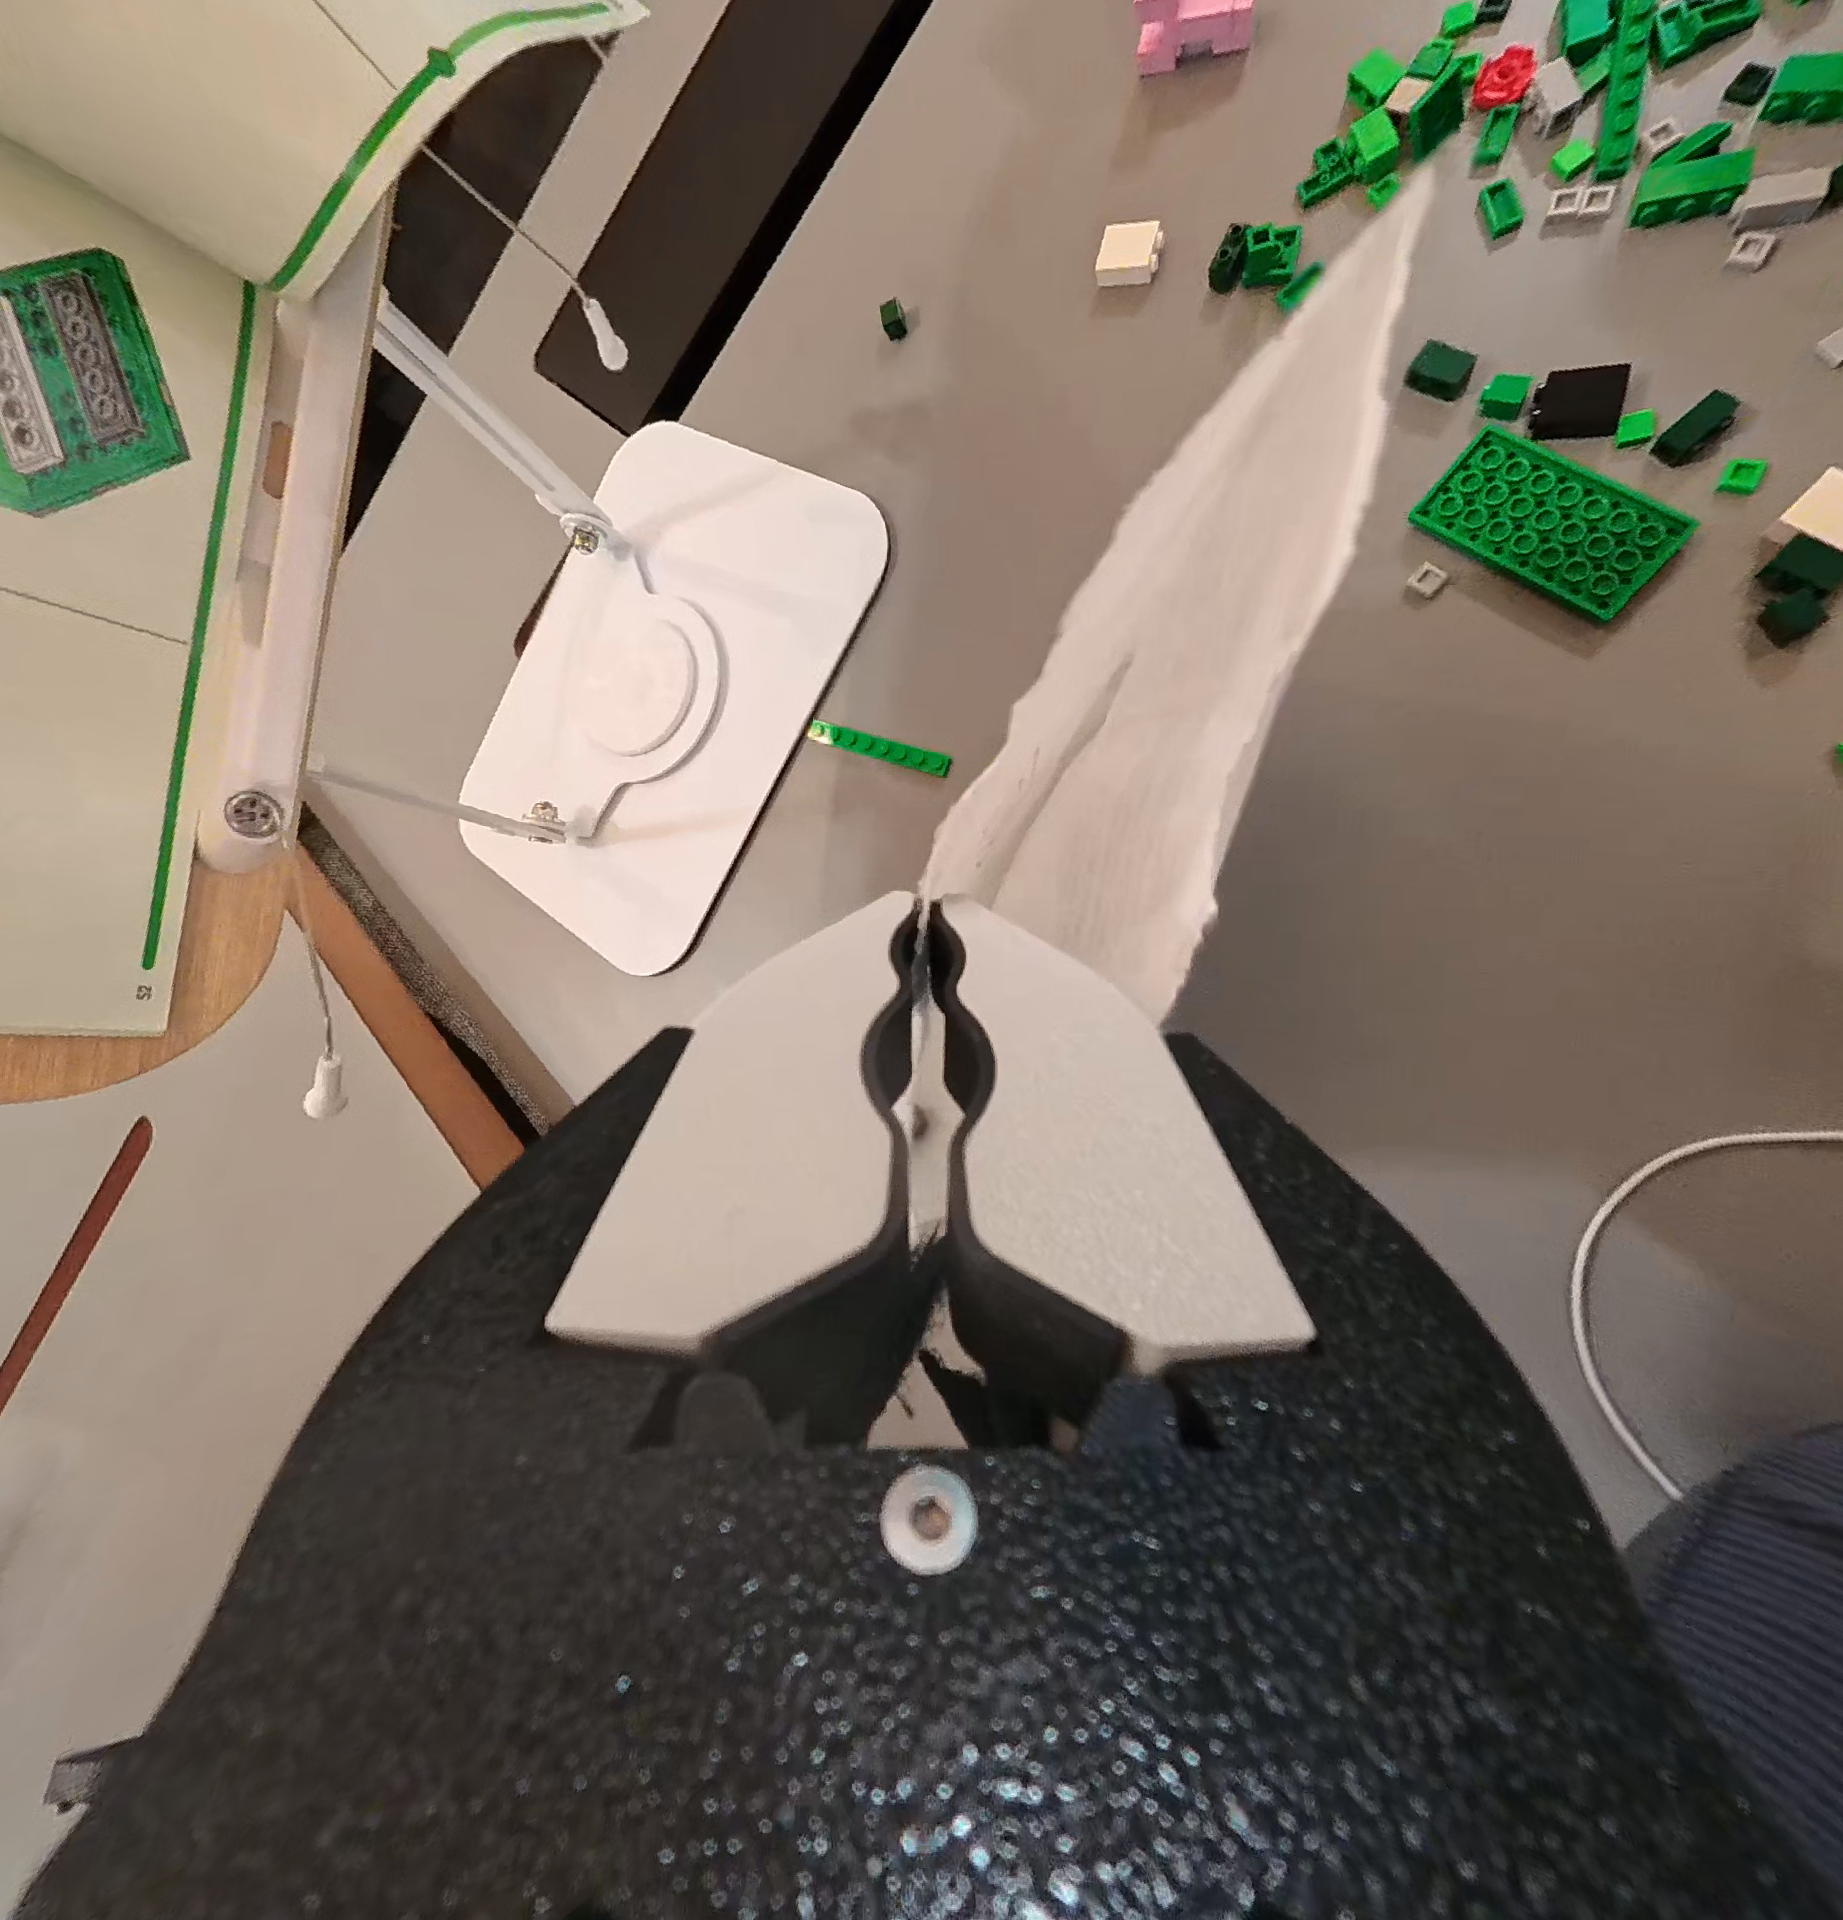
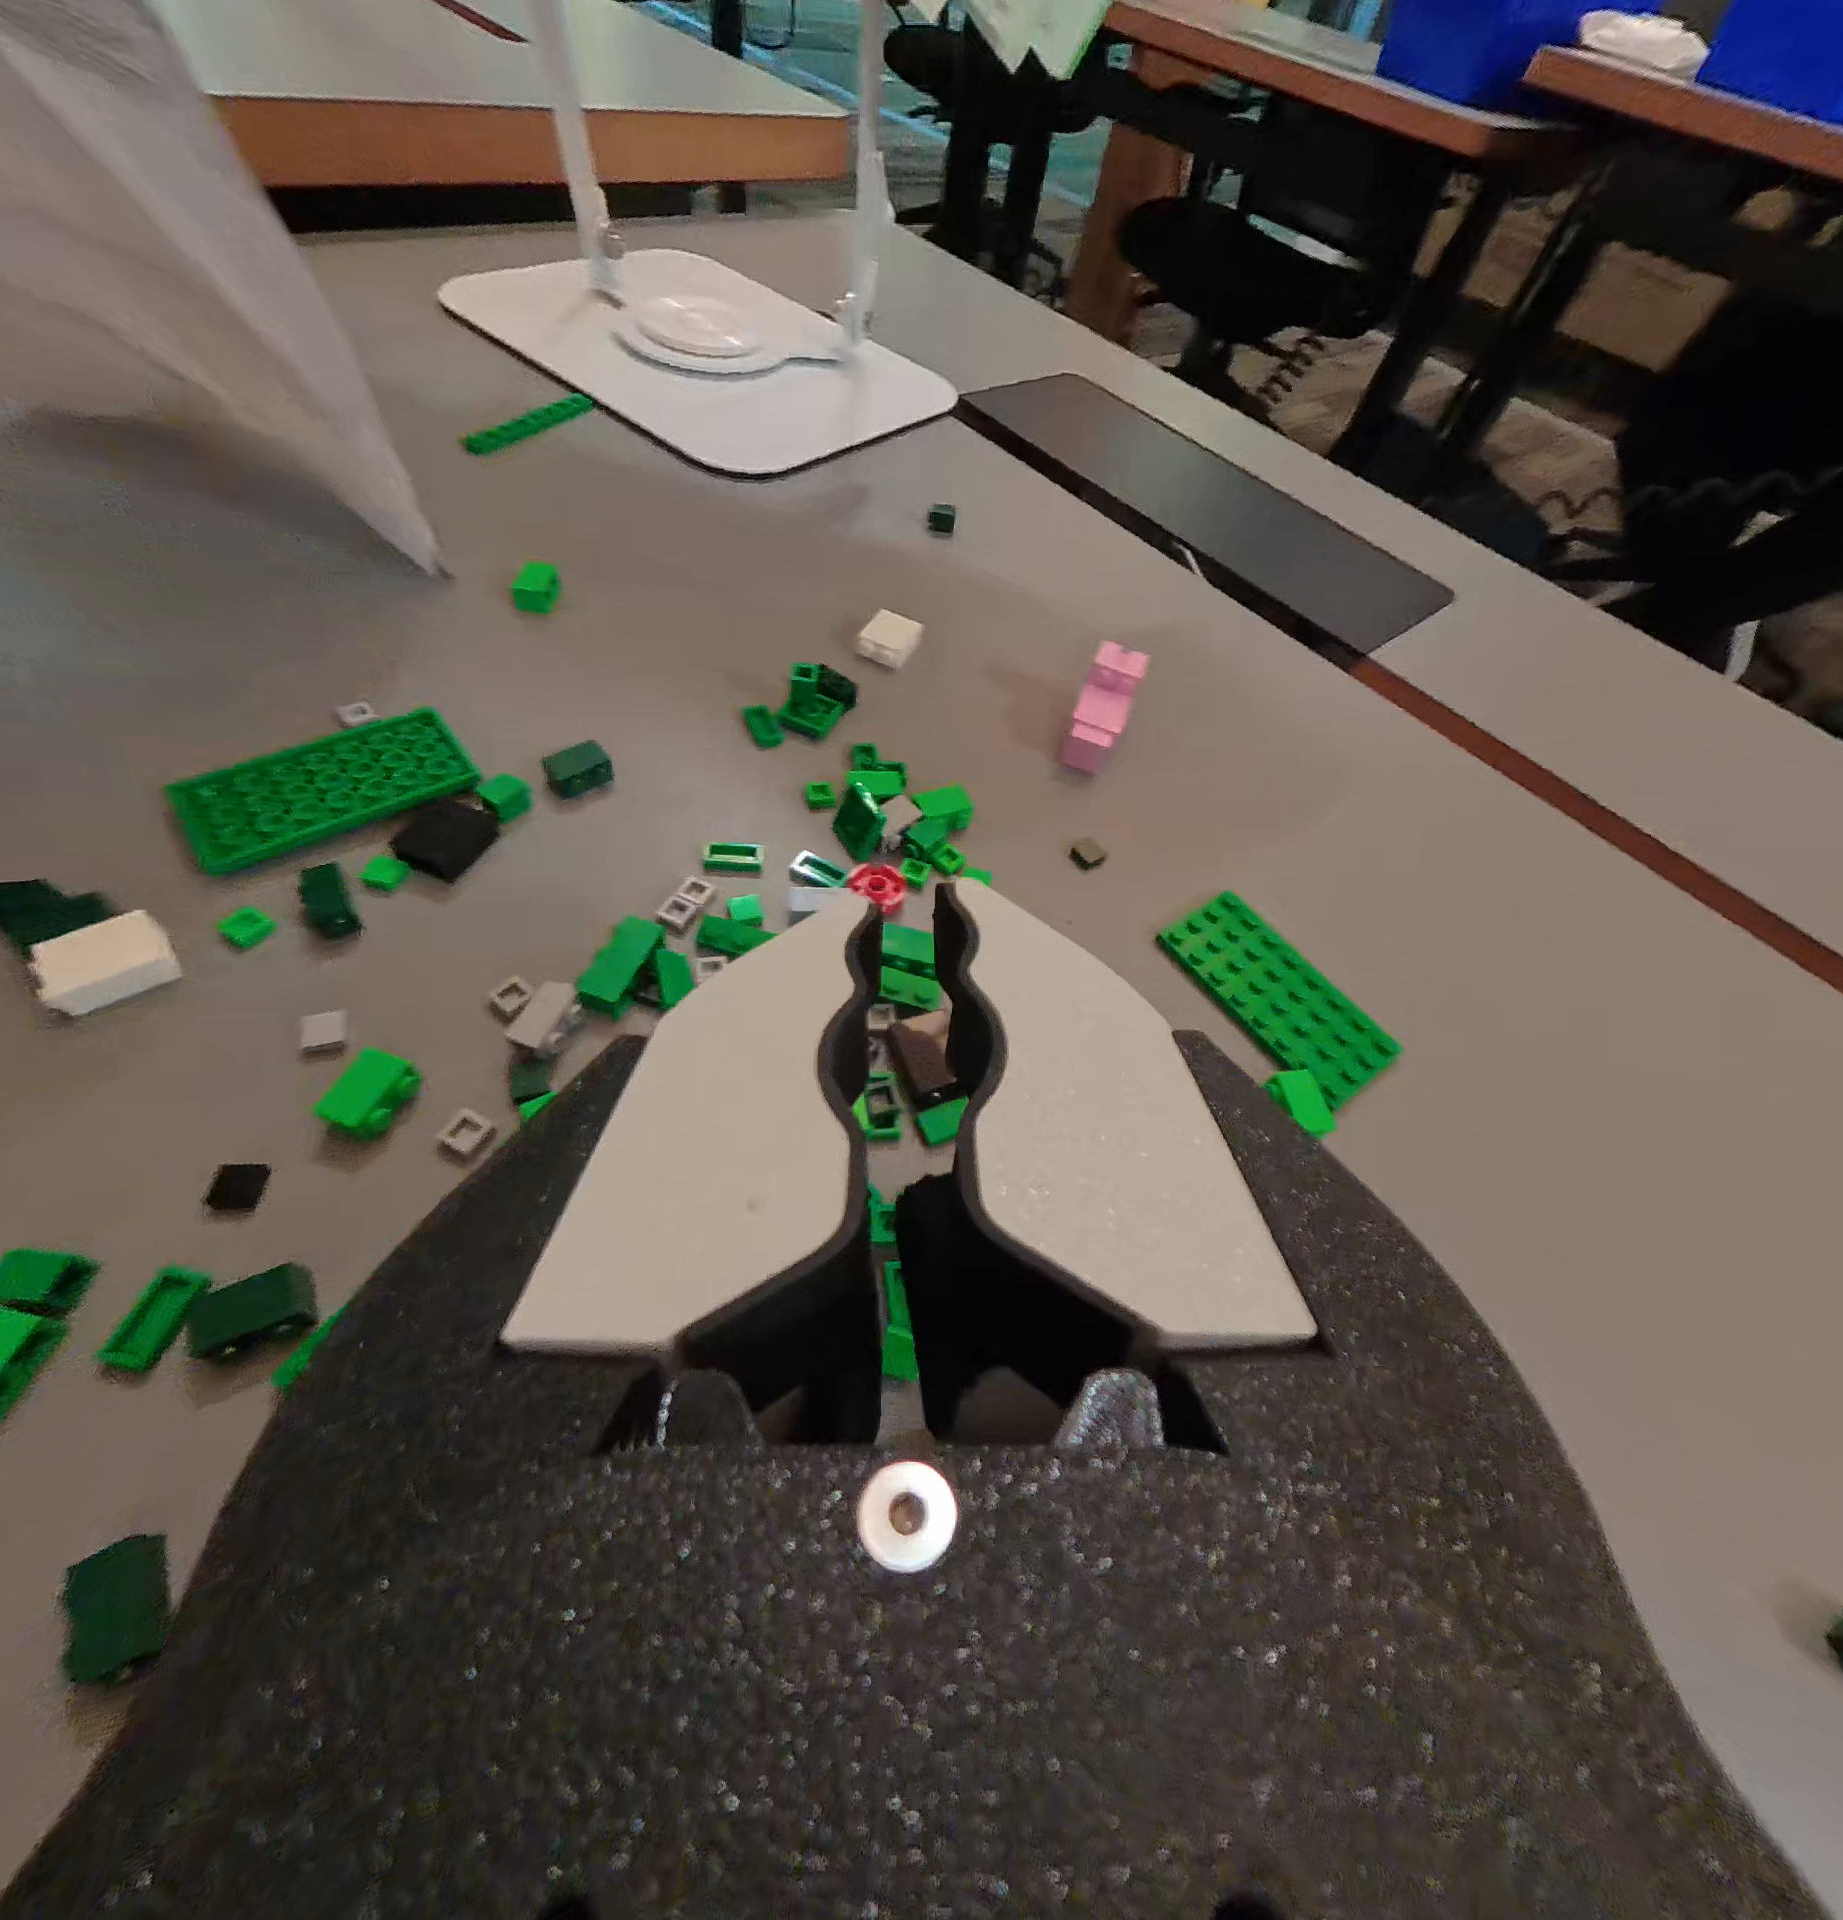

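My left gripper is shut on the corner of a white paper bag and holds it above the grey table. The bag hangs toward a pile of green bricks. The same bag shows at the upper left of the right wrist view, blurred. My right gripper is slightly open and empty, low over scattered green bricks. A small red round piece lies just beyond its fingertips. A green studded plate lies to its left and another to its right.
A white stand base carries an open instruction booklet. A pink brick figure, white bricks, a thin green strip and a white cable lie on the table. A black panel sits far right. A dark sleeve shows bottom right. Spacing between my two grippers at the tips: around 35 centimeters. My right gripper is the nearer one to the green studded plate: about 15 centimeters, against 25 centimeters. It turns up in the left wrist view as well.
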Available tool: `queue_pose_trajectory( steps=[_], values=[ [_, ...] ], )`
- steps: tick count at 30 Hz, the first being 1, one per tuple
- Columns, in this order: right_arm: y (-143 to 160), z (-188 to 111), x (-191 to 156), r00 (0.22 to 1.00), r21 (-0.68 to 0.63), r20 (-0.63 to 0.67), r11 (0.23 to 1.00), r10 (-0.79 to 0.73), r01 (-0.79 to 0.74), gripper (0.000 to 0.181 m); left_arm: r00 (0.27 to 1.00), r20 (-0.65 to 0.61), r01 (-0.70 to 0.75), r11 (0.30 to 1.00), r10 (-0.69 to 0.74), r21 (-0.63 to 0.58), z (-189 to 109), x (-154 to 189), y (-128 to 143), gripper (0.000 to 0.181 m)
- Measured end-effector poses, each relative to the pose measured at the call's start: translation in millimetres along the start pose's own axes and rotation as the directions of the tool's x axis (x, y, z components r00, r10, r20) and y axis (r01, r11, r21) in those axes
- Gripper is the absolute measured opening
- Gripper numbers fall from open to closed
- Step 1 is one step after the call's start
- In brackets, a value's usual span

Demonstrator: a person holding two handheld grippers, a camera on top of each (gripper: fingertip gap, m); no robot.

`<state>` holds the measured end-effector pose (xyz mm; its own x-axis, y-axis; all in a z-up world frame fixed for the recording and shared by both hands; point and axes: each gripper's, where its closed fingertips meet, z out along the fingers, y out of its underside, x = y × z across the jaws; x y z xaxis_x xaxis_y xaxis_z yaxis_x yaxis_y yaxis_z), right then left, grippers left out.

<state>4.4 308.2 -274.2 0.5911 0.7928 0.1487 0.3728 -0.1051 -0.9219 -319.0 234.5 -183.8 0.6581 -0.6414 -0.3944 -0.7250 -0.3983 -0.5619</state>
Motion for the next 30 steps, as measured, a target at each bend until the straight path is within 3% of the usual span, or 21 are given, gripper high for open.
queue_pose_trajectory(
  steps=[9, 12, 16, 21, 30],
  values=[
    [3, -1, -39, 0.977, -0.066, 0.205, 0.995, -0.065, 0.079, 0.011, 0.999, -0.013, -0.041, 0.998, 0.040, -0.057, 1, 12, -6, 0.000],
    [9, 5, -40, 0.982, -0.120, 0.182, 0.989, -0.058, 0.080, 0.011, 0.998, -0.001, -0.055, 0.997, 0.056, -0.059, -1, 13, -8, 0.000],
    [28, 7, -45, 0.977, -0.276, 0.205, 0.961, 0.060, -0.001, 0.014, 0.997, 0.001, -0.075, 0.996, 0.075, -0.057, -2, 17, -13, 0.000],
    [29, 6, -47, 0.976, -0.354, 0.155, 0.931, 0.150, -0.087, 0.017, 0.996, -0.003, -0.094, 0.994, 0.094, -0.056, -2, 20, -17, 0.000],
    [53, 12, -56, 0.987, -0.527, 0.066, 0.845, 0.149, -0.092, 0.026, 0.995, -0.018, -0.095, 0.995, 0.095, -0.041, -2, 22, -18, 0.000]
  ],
)
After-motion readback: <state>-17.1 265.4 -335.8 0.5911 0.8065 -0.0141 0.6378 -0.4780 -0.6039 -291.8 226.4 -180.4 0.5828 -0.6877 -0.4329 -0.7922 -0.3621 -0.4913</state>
